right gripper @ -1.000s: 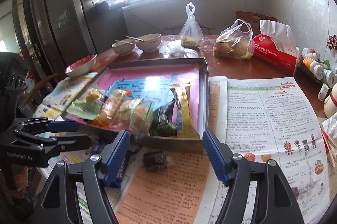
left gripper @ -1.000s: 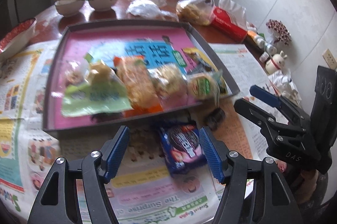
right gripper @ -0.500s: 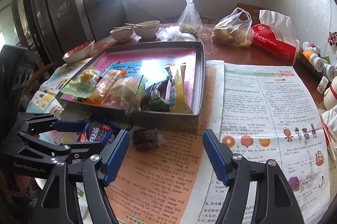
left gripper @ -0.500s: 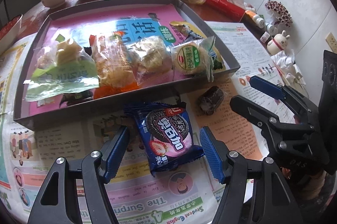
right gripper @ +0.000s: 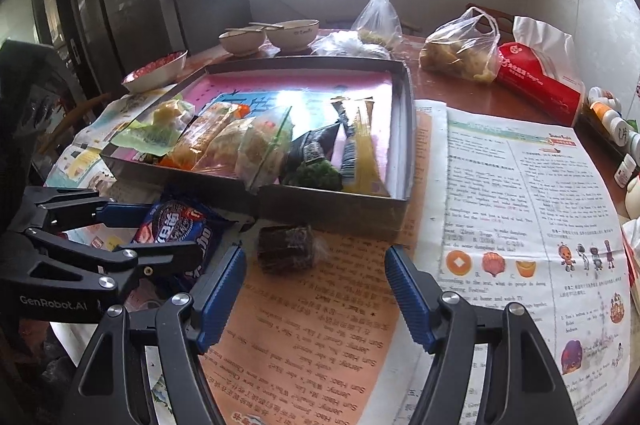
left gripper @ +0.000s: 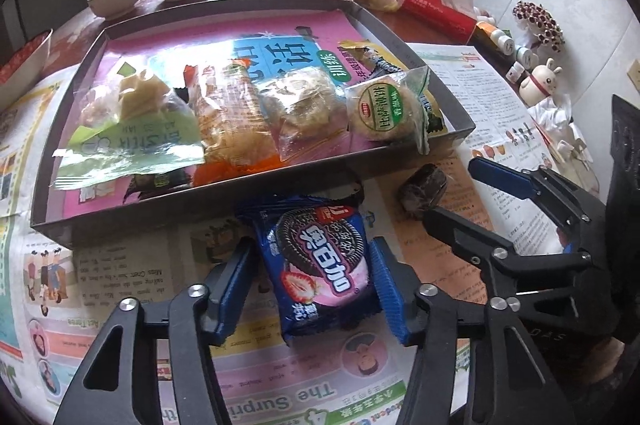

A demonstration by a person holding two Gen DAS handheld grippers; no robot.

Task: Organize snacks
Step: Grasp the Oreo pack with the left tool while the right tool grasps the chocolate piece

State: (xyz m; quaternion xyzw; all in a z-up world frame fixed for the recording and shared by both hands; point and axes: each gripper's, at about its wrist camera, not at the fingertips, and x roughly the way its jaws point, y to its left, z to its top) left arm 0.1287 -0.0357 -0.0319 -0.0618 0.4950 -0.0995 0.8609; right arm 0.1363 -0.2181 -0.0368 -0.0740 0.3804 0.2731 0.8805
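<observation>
My left gripper (left gripper: 310,283) has its blue pads on both sides of the Oreo pack (left gripper: 318,257), low in the middle of the left view. The pads look right against the wrapper, but I cannot tell if they are squeezing it yet. My right gripper (right gripper: 314,285) is wide open and holds nothing — the small dark wrapped snack (right gripper: 288,248) lies just ahead of it on the newspaper (right gripper: 520,193).

Most of the job looks done. A row of bagged snacks already sits along the near wall of the gray tray (left gripper: 168,203), in the middle of the frame. I think only these two snacks are left outside.

The newspaper covers a brown table. At the top of the right view I see two bowls (right gripper: 270,35), plastic bags (right gripper: 462,51), a red tissue pack (right gripper: 538,81) — and a bright window behind.
</observation>
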